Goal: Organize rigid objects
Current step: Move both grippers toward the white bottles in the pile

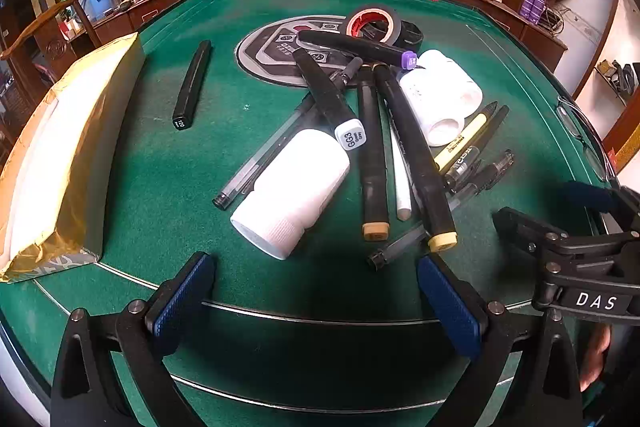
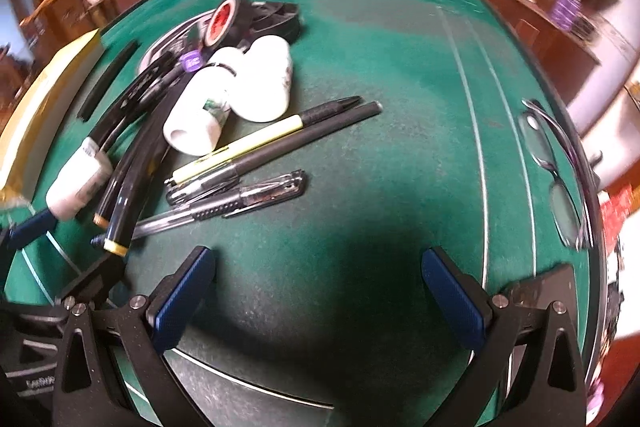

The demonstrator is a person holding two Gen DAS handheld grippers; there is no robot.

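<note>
Only the right view shows the eyeglasses (image 2: pixel 560 183) whole (table edge); both tools (image 1: pixel 316 279) (image 2: pixel 318 275) gape wide, empty.

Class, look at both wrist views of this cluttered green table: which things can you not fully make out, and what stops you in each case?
- White stick, left view: upper part hidden under the markers.
- Black item behind the tape roll, left view: mostly covered, unidentifiable.
- Gold box, left view: cut off by the left edge.
- Bottle labels, right view: motion blur makes print unreadable.

Green felt table (image 1: pixel 168 163), white plastic bottle (image 1: pixel 296 191), black markers with a grey GG3 cap (image 1: pixel 351 139), gold-wrapped box (image 1: pixel 60 147) far left.
</note>
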